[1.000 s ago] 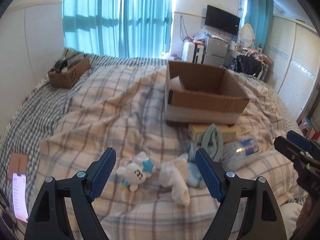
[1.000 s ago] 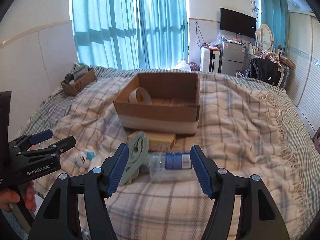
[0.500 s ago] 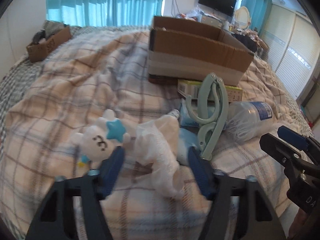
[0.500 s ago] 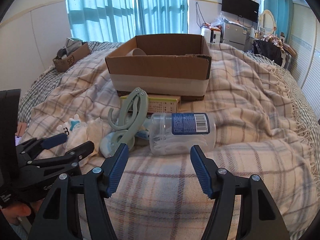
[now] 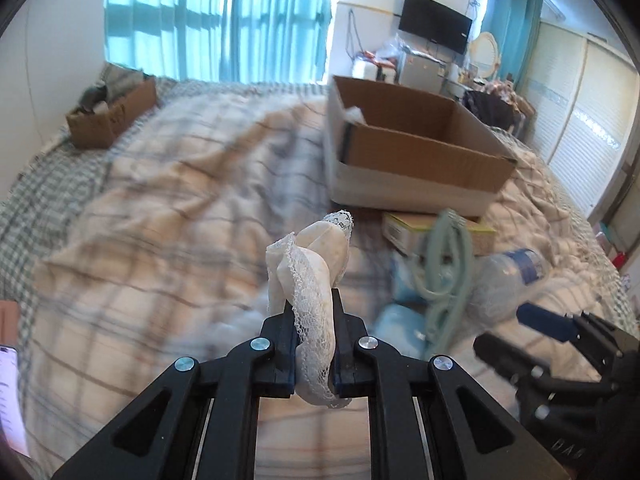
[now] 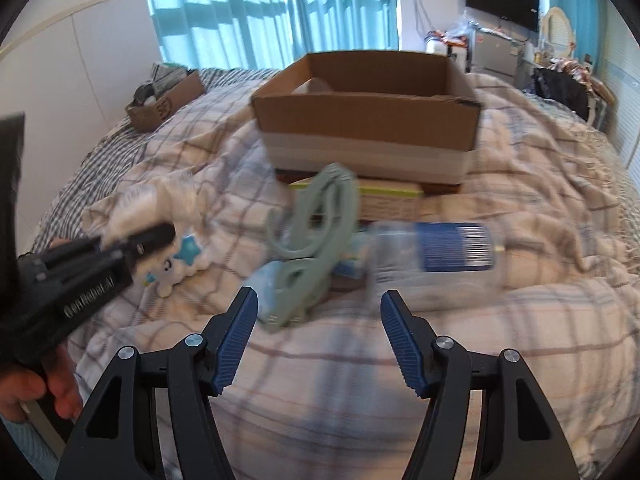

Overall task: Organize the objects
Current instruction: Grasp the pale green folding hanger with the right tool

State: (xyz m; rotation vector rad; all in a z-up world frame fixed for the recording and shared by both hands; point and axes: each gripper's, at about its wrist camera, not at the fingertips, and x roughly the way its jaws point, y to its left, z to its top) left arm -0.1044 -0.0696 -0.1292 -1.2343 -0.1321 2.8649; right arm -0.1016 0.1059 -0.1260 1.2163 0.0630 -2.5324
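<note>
On a plaid blanket [image 6: 520, 184] before teal curtains [image 6: 272, 8], a cardboard box [image 6: 368, 120] holds something white, the left gripper [image 5: 314, 344] clamps a lace cloth [image 5: 312, 280], and the right gripper [image 6: 318, 340] gapes empty.

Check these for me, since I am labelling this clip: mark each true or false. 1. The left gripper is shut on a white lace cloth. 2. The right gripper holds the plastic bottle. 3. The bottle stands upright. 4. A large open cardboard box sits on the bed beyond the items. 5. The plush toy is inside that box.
1. True: the left gripper is shut on the white lace cloth.
2. False: the right gripper is open and holds nothing; the plastic bottle lies beyond it.
3. False: it lies on its side.
4. True: the cardboard box is there.
5. False: the plush toy lies on the blanket.
</note>
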